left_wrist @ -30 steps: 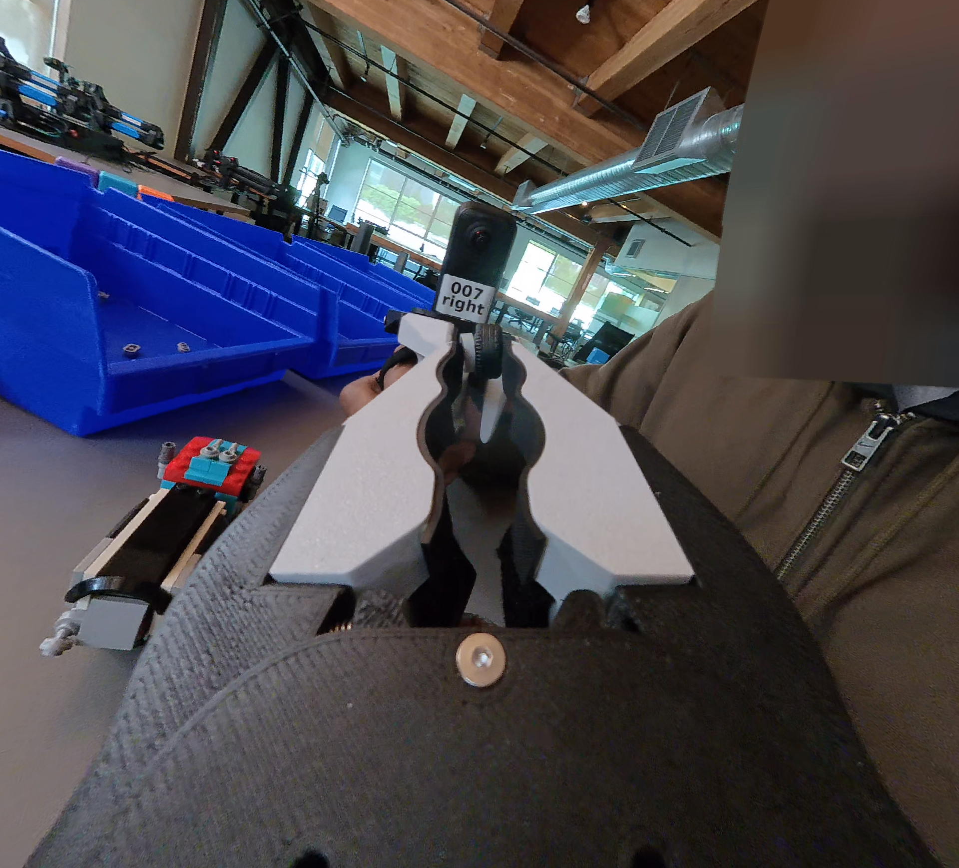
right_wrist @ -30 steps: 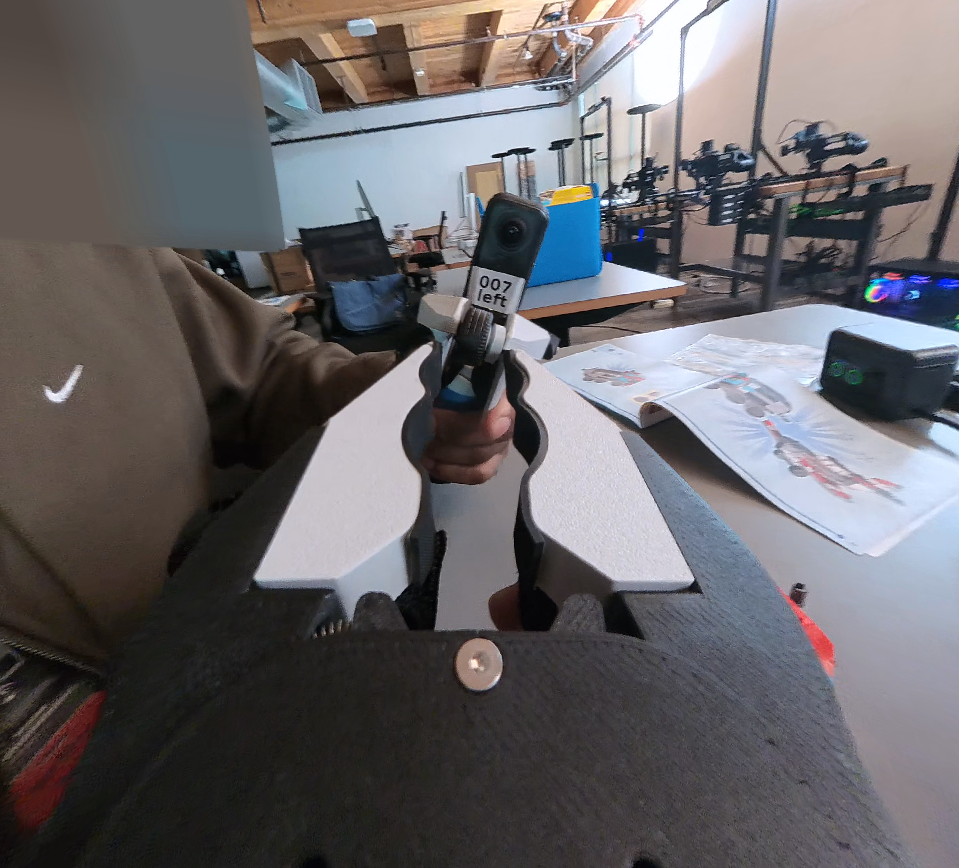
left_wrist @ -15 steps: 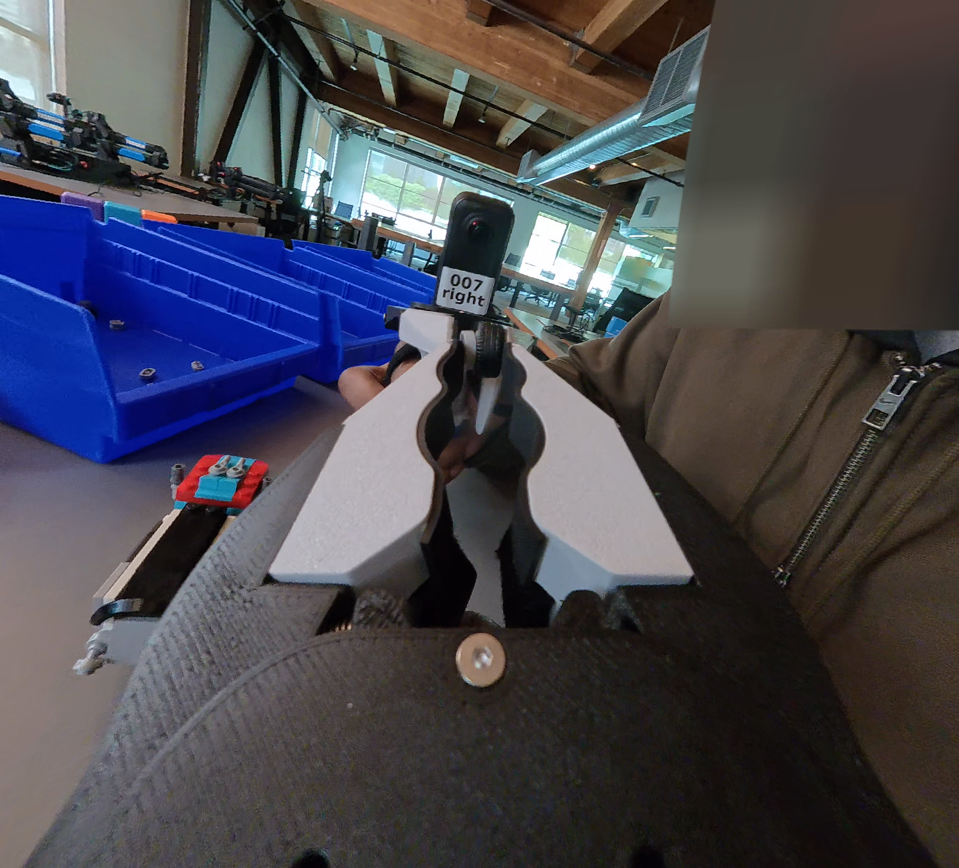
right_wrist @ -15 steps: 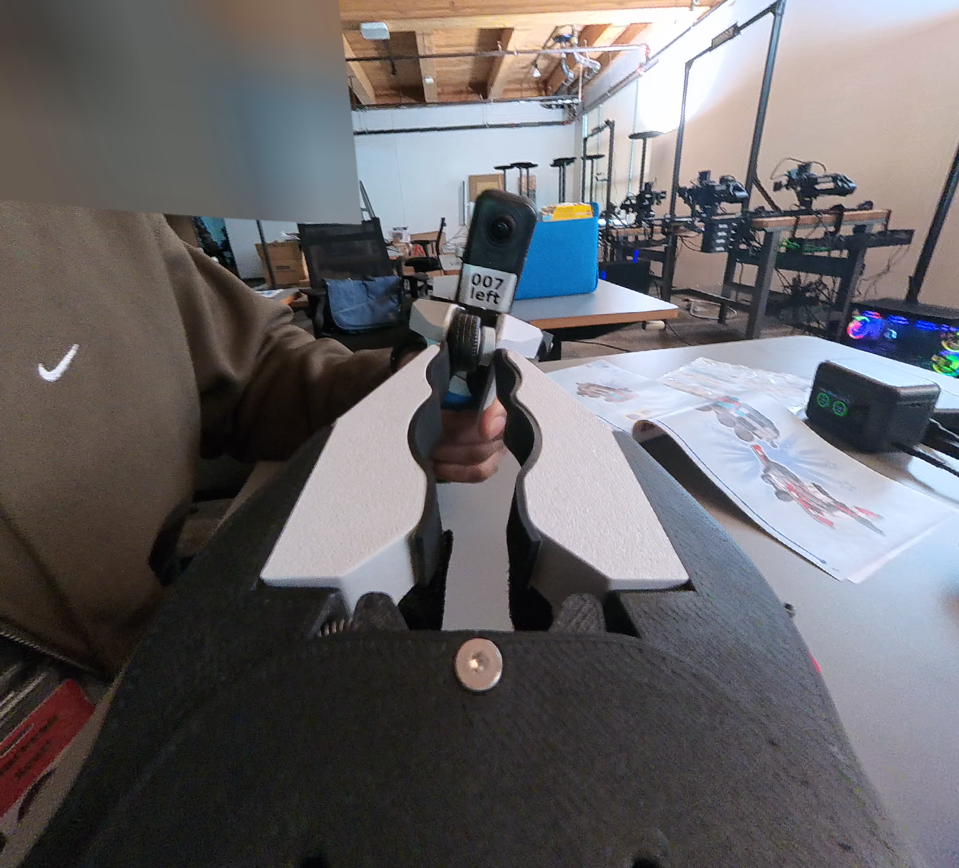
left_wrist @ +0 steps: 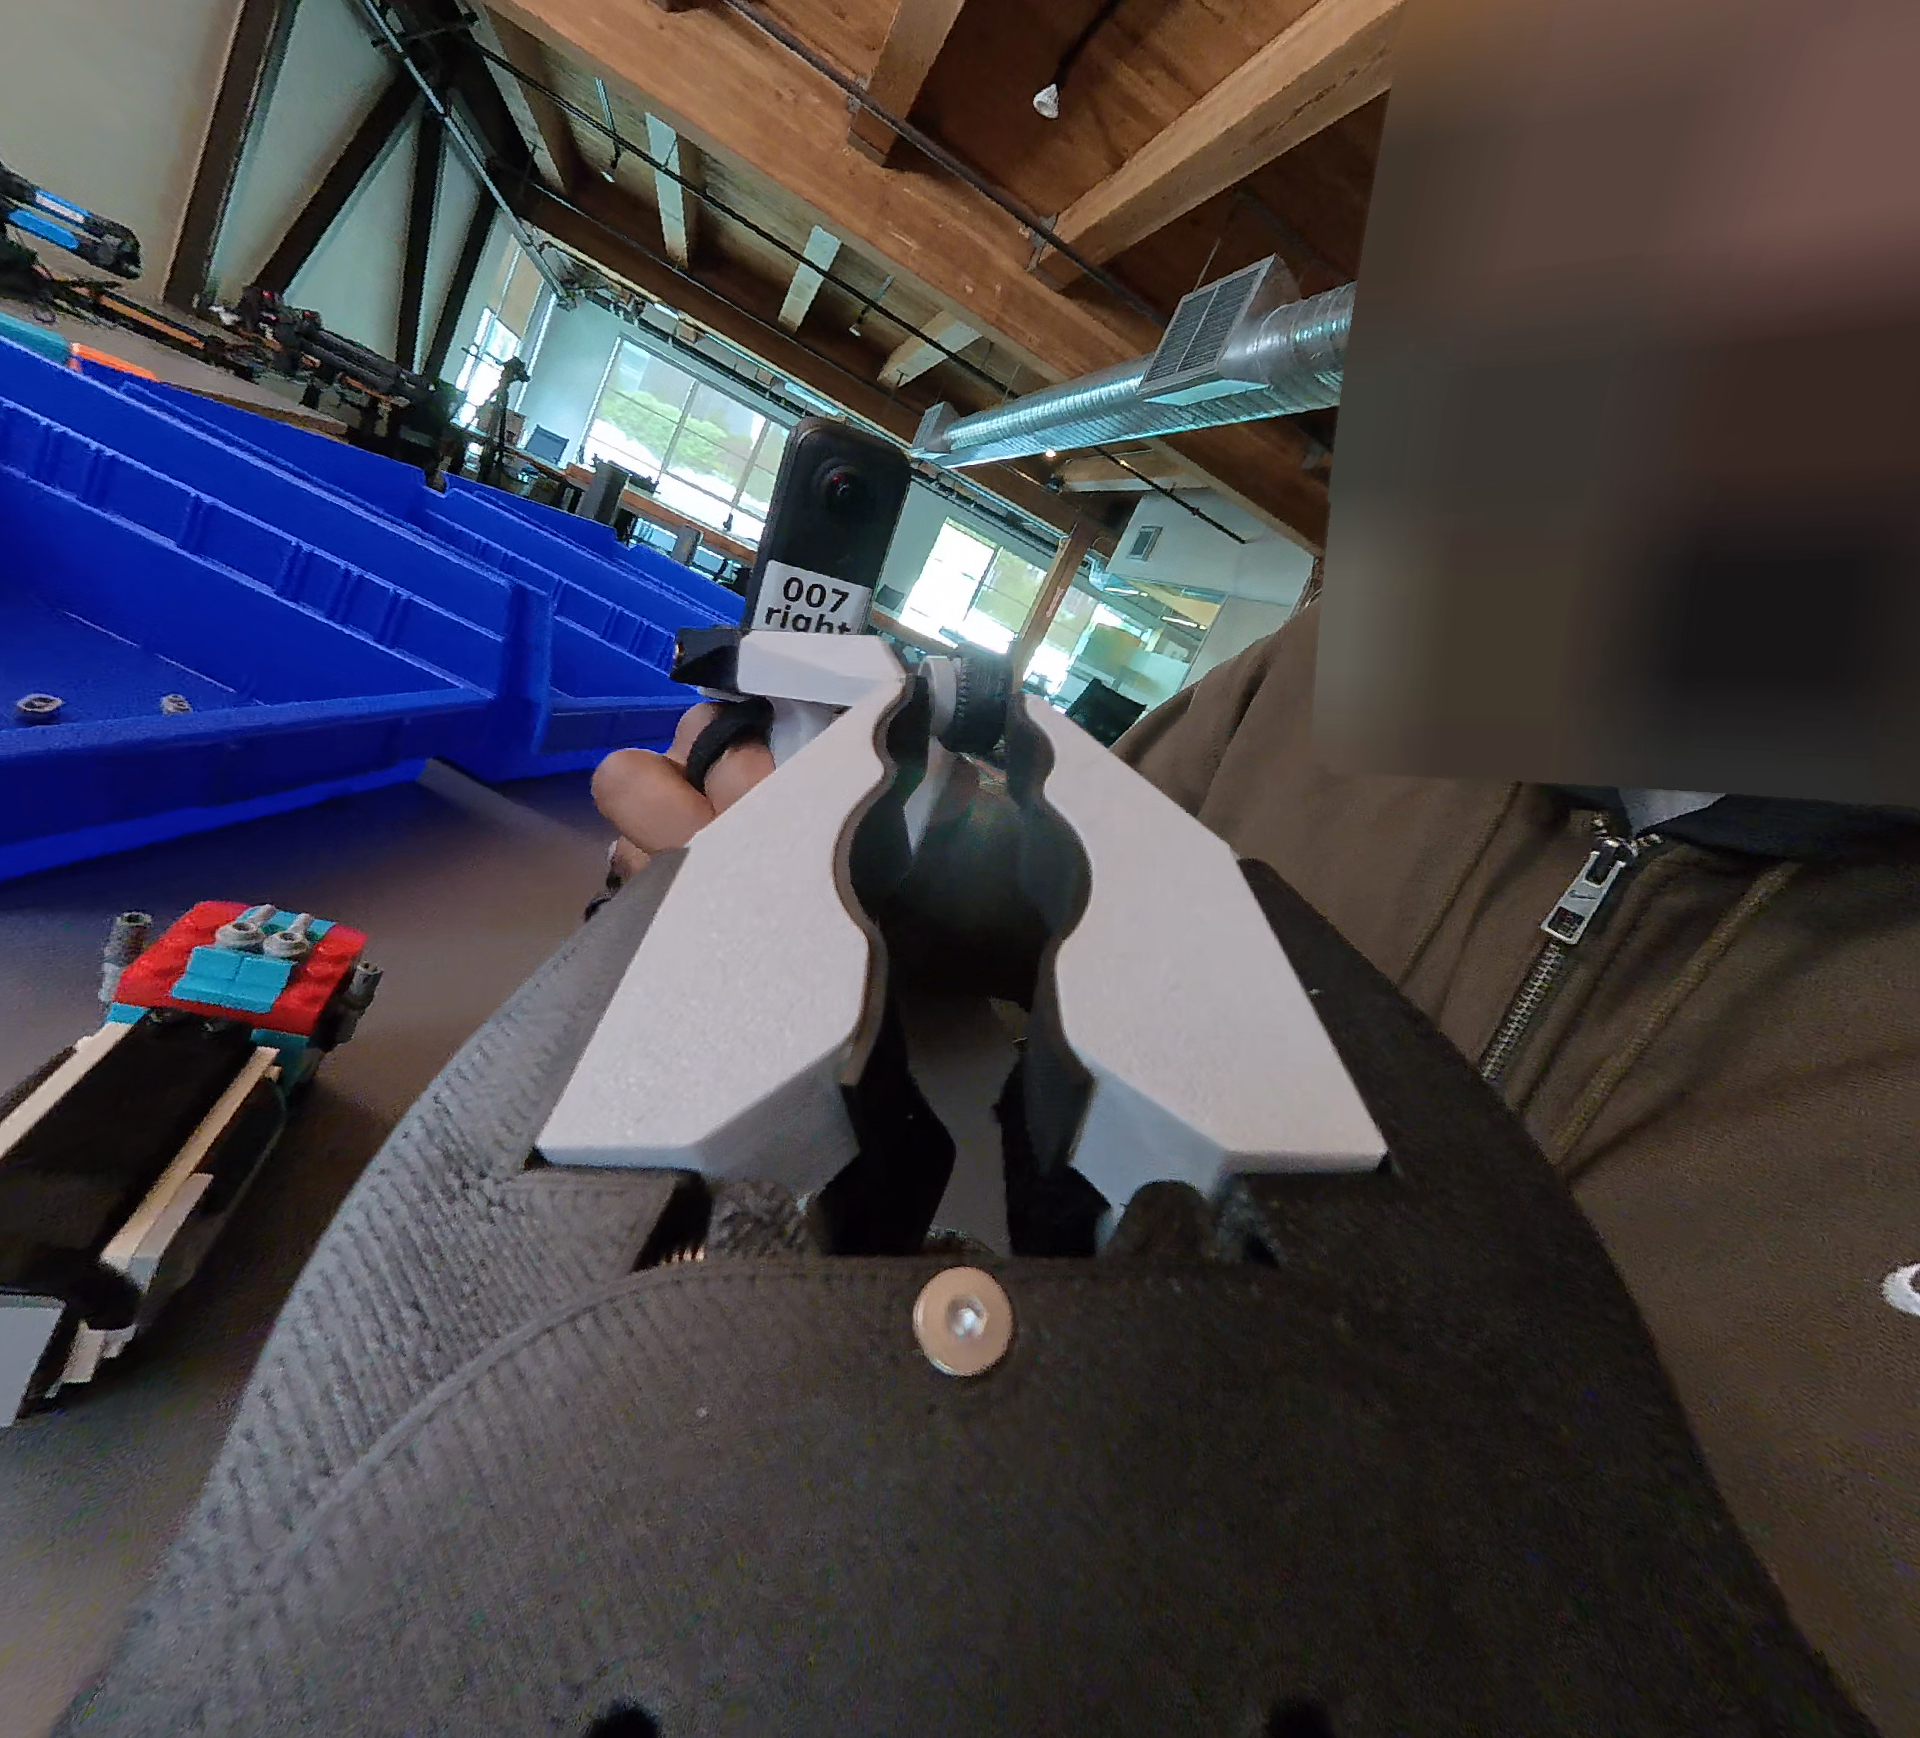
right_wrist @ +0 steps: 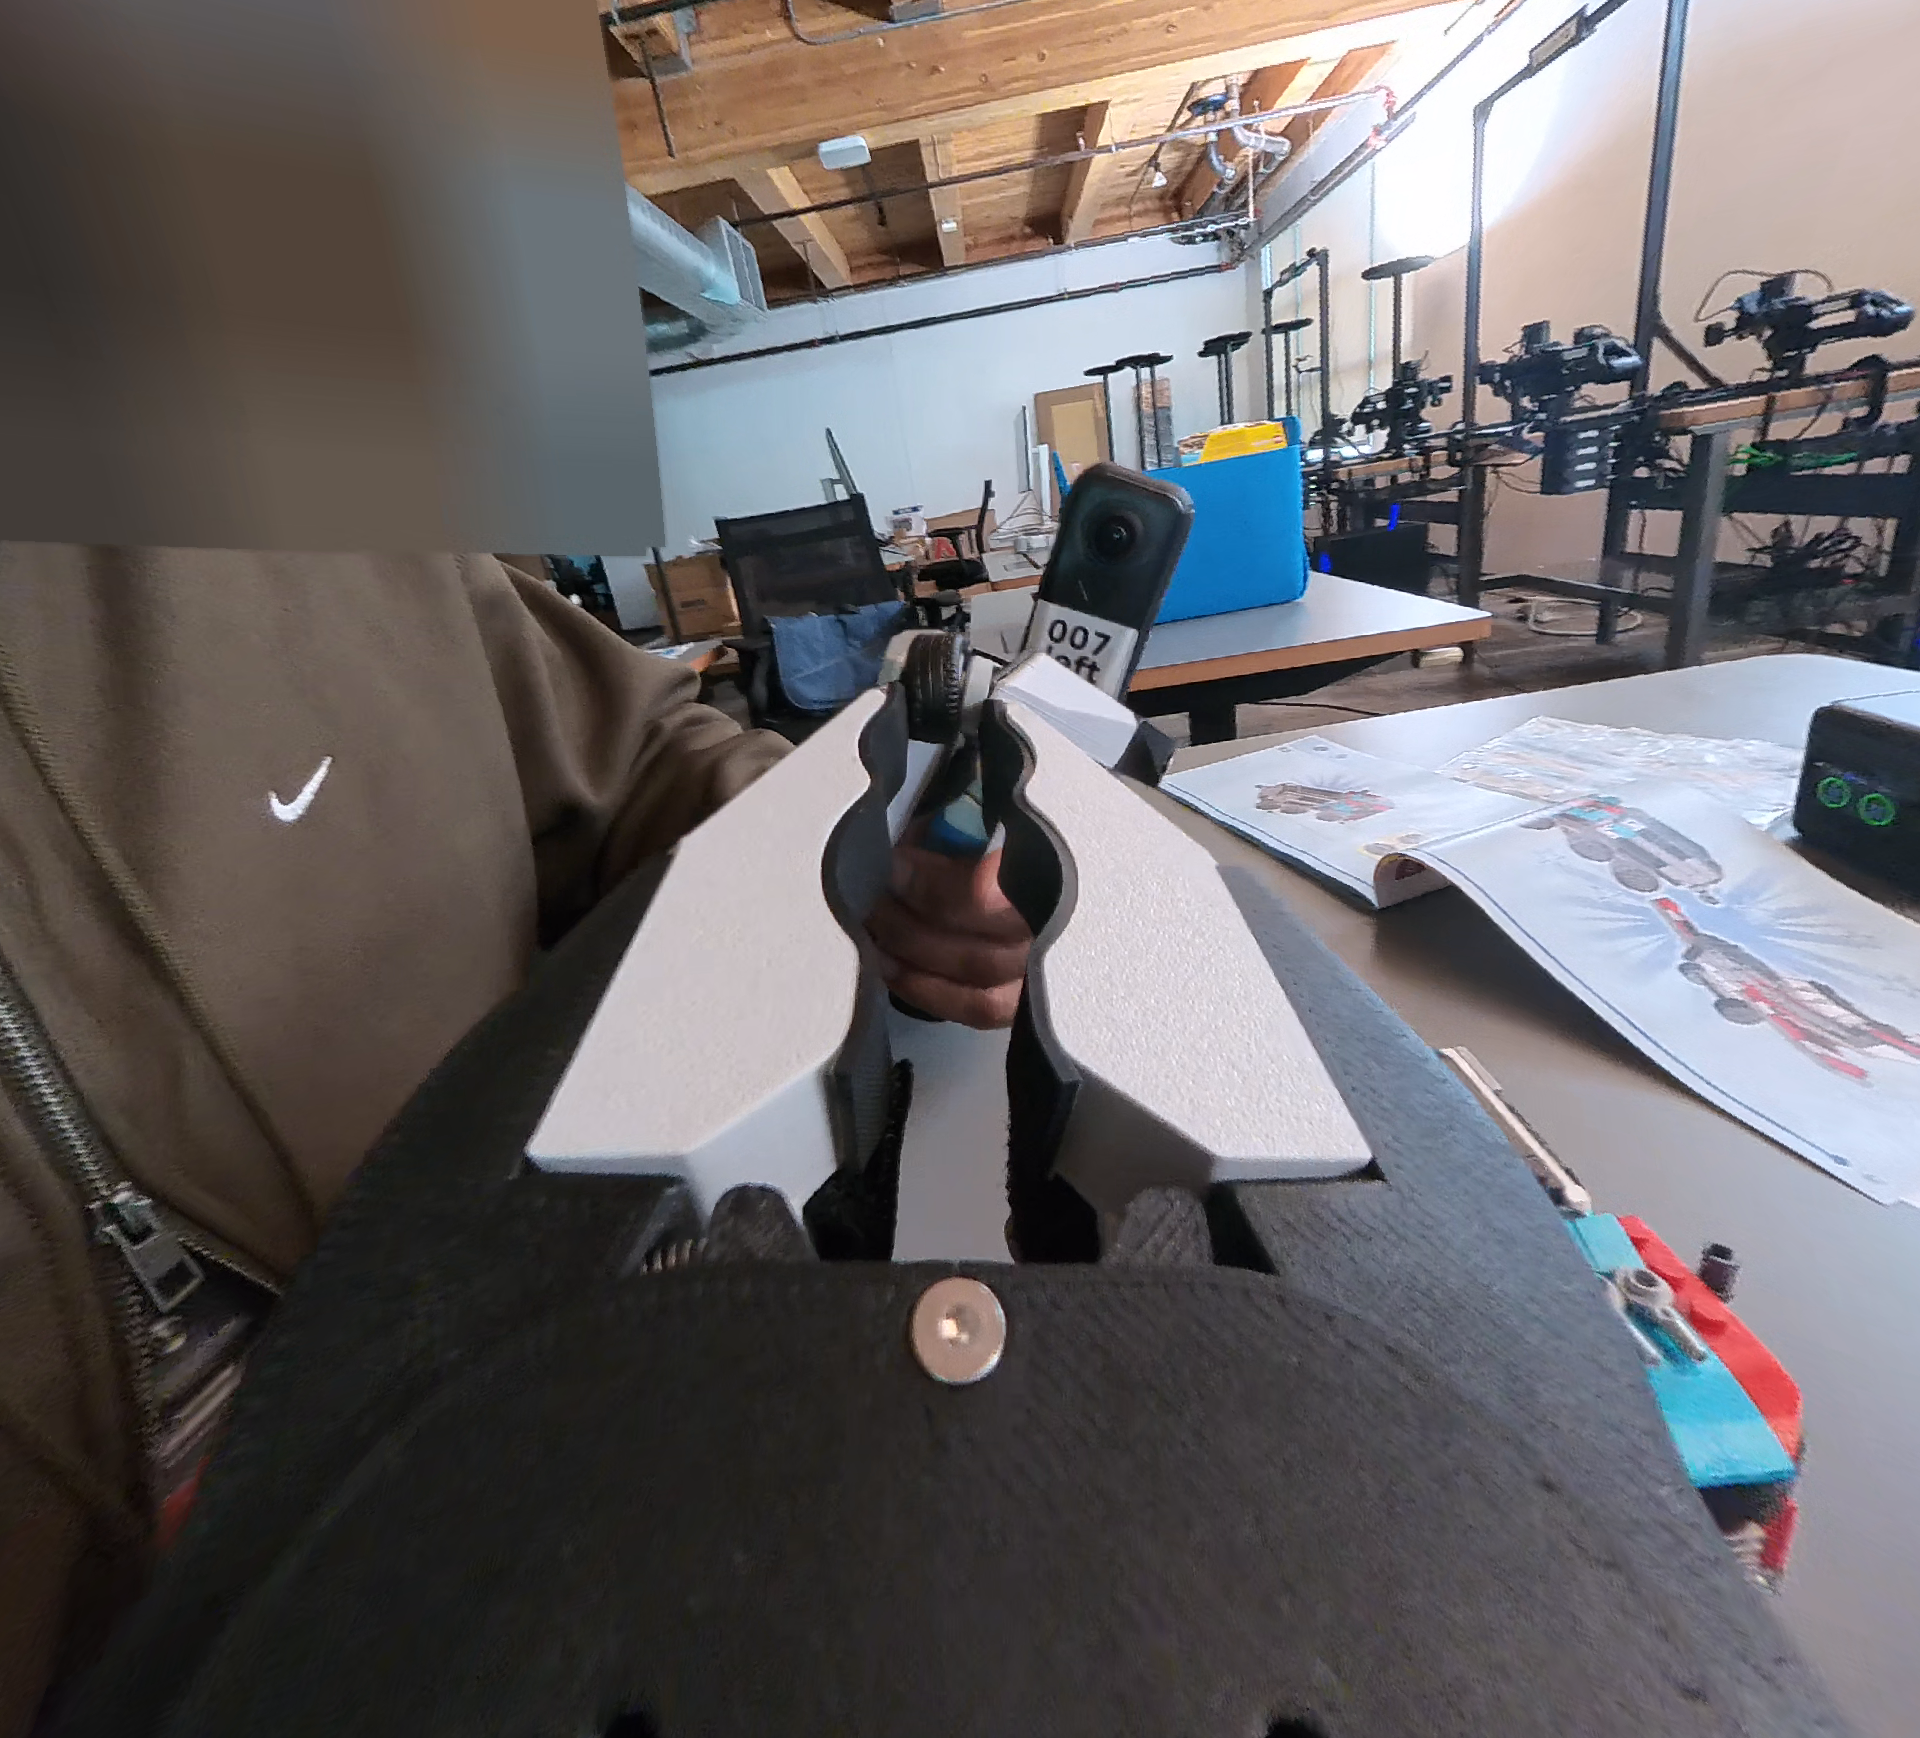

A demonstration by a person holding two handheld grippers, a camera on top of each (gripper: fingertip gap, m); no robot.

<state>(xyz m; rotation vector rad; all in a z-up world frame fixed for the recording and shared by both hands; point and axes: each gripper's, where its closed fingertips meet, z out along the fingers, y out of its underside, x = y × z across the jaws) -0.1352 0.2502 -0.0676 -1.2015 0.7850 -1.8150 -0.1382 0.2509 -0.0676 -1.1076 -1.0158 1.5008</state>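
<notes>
Here both tongs (left_wrist: 961, 701) (right_wrist: 940, 701) meet tip-to-tip, pinching 1 small black wheel (right_wrist: 932, 686)

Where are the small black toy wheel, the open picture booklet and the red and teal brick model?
Toy wheel (right_wrist: 938, 686): right wrist view, on its tyre tread.
Picture booklet (right_wrist: 1621, 899): right wrist view, on the open right-hand page.
Brick model (left_wrist: 239, 961): left wrist view, on its red and teal top.

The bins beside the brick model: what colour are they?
Blue bins, clearest in the left wrist view.
</notes>
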